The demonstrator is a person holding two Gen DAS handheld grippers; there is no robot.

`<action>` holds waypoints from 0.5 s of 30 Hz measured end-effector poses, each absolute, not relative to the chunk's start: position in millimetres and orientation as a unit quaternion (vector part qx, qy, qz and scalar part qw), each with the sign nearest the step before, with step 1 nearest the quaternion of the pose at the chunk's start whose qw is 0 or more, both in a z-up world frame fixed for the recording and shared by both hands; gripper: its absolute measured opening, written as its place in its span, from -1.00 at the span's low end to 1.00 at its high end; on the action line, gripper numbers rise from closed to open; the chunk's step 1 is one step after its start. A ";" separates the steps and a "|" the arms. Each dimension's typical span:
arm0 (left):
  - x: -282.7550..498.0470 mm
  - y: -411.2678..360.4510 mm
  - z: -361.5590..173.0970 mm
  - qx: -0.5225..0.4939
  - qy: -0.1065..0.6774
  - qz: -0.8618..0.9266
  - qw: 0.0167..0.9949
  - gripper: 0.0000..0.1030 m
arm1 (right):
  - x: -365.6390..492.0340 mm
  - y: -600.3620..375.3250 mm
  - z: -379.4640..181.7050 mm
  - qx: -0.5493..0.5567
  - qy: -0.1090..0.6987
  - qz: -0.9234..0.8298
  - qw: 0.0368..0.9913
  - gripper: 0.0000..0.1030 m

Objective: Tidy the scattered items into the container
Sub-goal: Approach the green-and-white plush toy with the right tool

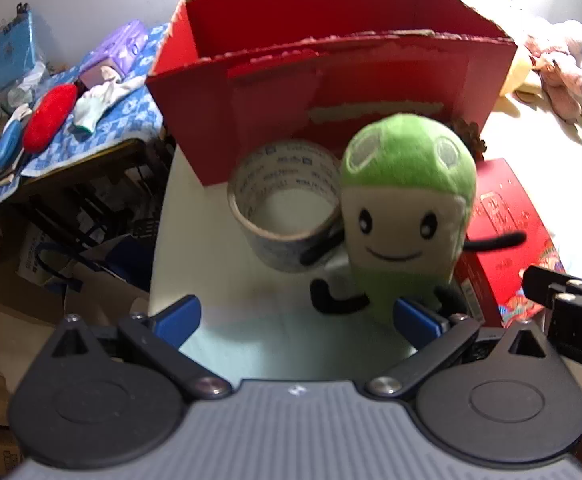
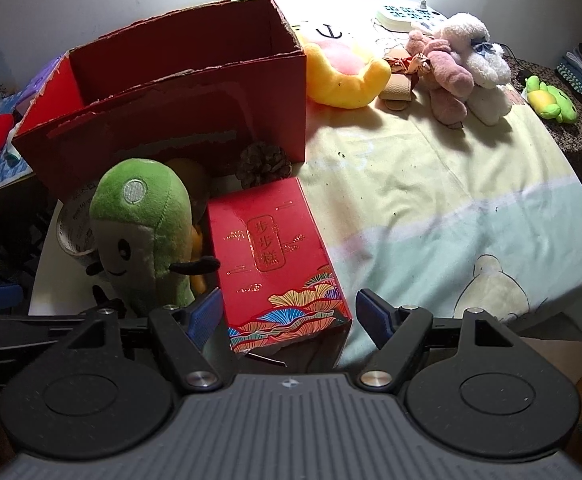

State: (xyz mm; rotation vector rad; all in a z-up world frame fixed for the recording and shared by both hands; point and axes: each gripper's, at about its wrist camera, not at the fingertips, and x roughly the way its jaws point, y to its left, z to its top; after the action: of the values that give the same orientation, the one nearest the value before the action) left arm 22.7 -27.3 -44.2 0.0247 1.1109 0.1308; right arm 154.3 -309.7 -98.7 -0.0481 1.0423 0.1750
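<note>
A red cardboard box (image 1: 331,92), open at the top, stands at the back of the white table (image 1: 195,240). In front of it are a tape roll (image 1: 283,204), an upright green plush toy (image 1: 407,216) and a flat red gift box (image 1: 507,232). My left gripper (image 1: 297,316) is open, and its right pad sits at the plush's base. My right gripper (image 2: 291,316) is open too. The near end of the gift box (image 2: 279,256) lies between its blue pads, untouched. A pinecone (image 2: 265,164) rests against the cardboard box (image 2: 171,92), and the plush (image 2: 143,232) stands left of the gift box.
A yellow plush (image 2: 343,76), pink and white plush dogs (image 2: 463,68), a green turtle plush (image 2: 549,100) and a power strip (image 2: 407,16) lie on the bedsheet (image 2: 431,200). To the left is a cluttered side table (image 1: 91,128) with a red plush (image 1: 49,116).
</note>
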 end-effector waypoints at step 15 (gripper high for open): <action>10.0 -33.4 -42.6 0.015 0.526 0.027 0.850 0.99 | 134.6 -318.0 -95.2 -0.036 0.498 0.066 0.864 0.48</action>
State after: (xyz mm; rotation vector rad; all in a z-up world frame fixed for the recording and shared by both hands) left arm 10.0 -33.4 -42.6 0.0327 1.1079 0.0565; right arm 134.6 -318.0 -95.2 -0.0746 1.0440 0.1393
